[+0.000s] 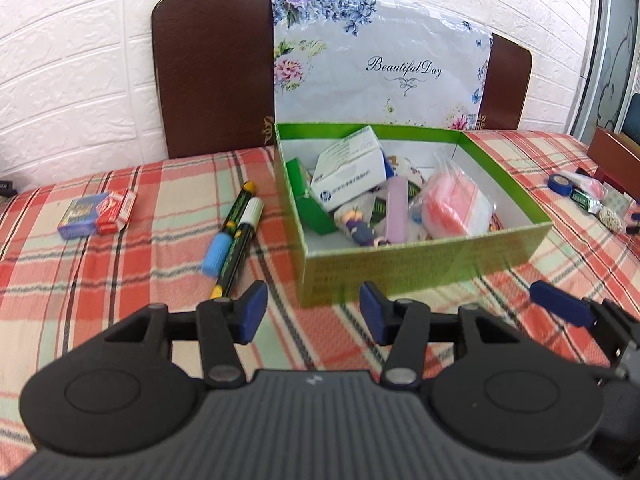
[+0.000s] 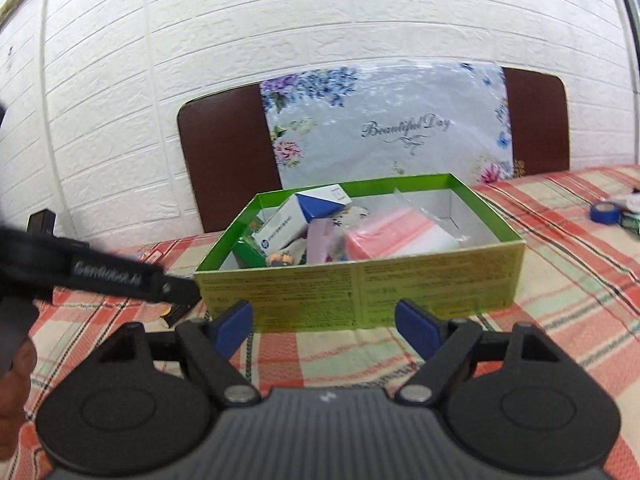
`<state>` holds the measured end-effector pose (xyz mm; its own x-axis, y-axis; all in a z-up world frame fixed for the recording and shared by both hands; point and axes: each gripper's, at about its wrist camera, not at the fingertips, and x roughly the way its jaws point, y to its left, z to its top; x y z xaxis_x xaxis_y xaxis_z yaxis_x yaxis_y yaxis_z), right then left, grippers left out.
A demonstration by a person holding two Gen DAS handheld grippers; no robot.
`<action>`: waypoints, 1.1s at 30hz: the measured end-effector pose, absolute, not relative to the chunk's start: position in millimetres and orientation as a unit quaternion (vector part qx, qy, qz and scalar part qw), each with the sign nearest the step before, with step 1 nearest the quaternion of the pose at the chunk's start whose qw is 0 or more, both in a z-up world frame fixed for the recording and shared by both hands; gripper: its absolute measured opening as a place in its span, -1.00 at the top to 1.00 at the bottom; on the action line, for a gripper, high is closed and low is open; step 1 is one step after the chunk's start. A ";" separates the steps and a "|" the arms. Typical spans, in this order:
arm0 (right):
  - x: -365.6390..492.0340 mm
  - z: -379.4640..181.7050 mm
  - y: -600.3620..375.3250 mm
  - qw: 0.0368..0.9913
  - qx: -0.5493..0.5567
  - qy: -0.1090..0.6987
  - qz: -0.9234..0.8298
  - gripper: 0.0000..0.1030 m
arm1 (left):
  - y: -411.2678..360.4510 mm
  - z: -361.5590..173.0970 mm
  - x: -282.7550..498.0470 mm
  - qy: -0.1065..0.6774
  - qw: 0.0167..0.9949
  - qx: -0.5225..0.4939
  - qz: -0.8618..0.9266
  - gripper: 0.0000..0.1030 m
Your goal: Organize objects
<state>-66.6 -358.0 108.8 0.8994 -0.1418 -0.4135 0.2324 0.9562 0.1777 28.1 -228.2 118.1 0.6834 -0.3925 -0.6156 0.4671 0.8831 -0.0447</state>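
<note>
A green cardboard box (image 1: 432, 262) stands on the plaid cloth and holds a white carton (image 1: 352, 172), a pink bag (image 1: 452, 204), a lilac strip and a small figure. Two markers (image 1: 236, 232) lie left of it, and small card boxes (image 1: 98, 214) lie further left. My left gripper (image 1: 314, 312) is open and empty, just in front of the box's near left corner. In the right wrist view my right gripper (image 2: 324, 322) is open and empty, close to the box's front wall (image 2: 360, 294). Its blue pad (image 1: 560, 306) also shows in the left wrist view.
A blue tape roll (image 1: 560, 184), a green pack and small items lie at the far right by a red-brown wooden stand (image 1: 612, 156). A dark headboard (image 1: 216, 72) with a floral cover stands behind the box against the white brick wall. The left gripper's strap (image 2: 104, 272) crosses the right view.
</note>
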 end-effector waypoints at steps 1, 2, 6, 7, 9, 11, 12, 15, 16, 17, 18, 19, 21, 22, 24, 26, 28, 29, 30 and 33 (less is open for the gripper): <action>-69.7 109.4 -359.3 0.967 0.118 0.203 -0.100 -0.58 | -226.6 117.0 26.0 0.323 0.915 0.059 -0.233 -0.04; -71.7 110.1 -360.9 0.966 0.123 0.202 -0.103 -0.58 | -225.1 116.0 24.2 0.324 0.915 0.060 -0.232 -0.05; -77.8 114.4 -361.9 0.964 0.141 0.197 -0.106 -0.58 | -217.9 113.4 18.0 0.325 0.916 0.061 -0.228 -0.05; -78.6 115.6 -360.8 0.965 0.140 0.196 -0.105 -0.58 | -216.0 112.7 16.8 0.326 0.916 0.060 -0.227 -0.05; -80.9 118.1 -357.9 0.966 0.136 0.195 -0.102 -0.58 | -212.2 111.6 14.6 0.327 0.916 0.059 -0.225 -0.05; -81.3 119.5 -353.3 0.967 0.132 0.195 -0.099 -0.58 | -208.0 110.1 13.3 0.329 0.916 0.057 -0.222 -0.05; -80.9 119.5 -351.4 0.967 0.130 0.197 -0.096 -0.58 | -206.1 109.4 13.0 0.330 0.916 0.056 -0.221 -0.05; -78.9 117.7 -344.4 0.967 0.124 0.203 -0.090 -0.58 | -200.1 106.8 12.3 0.330 0.917 0.056 -0.215 -0.05; -77.8 117.0 -342.0 0.967 0.122 0.205 -0.088 -0.58 | -197.9 105.7 12.5 0.330 0.918 0.056 -0.213 -0.06; -75.8 115.9 -340.0 0.967 0.120 0.207 -0.085 -0.58 | -195.1 104.6 13.3 0.332 0.918 0.055 -0.211 -0.06; -74.5 115.2 -337.3 0.967 0.119 0.210 -0.083 -0.58 | -191.8 103.3 14.5 0.333 0.918 0.053 -0.209 -0.06; -72.8 114.5 -334.7 0.967 0.117 0.212 -0.080 -0.58 | -188.8 102.0 15.5 0.335 0.918 0.052 -0.206 -0.06; -68.6 113.0 -328.0 0.967 0.113 0.217 -0.073 -0.58 | -181.4 99.2 18.1 0.336 0.919 0.049 -0.201 -0.07; -65.8 111.7 -323.9 0.966 0.111 0.221 -0.068 -0.58 | -176.8 97.4 19.4 0.337 0.919 0.048 -0.197 -0.08; -57.9 107.3 -312.9 0.965 0.107 0.236 -0.051 -0.58 | -164.5 92.6 22.6 0.338 0.921 0.043 -0.187 -0.11; -48.1 101.1 -298.2 0.962 0.099 0.254 -0.025 -0.47 | -147.4 86.0 27.1 0.336 0.925 0.041 -0.172 -0.11; -35.4 94.8 -278.9 0.957 0.086 0.278 0.015 -0.17 | -125.9 76.9 32.2 0.334 0.931 0.042 -0.142 -0.12; -28.0 92.1 -268.1 0.953 0.079 0.289 0.037 -0.11 | -113.4 72.0 35.6 0.334 0.933 0.041 -0.123 -0.12; -19.7 90.1 -256.9 0.951 0.070 0.297 0.056 0.03 | -99.8 67.1 38.7 0.336 0.936 0.037 -0.102 -0.12; 11.8 92.7 -223.3 0.951 0.035 0.296 0.085 0.15 | -62.0 55.8 44.3 0.327 0.943 0.016 -0.057 -0.12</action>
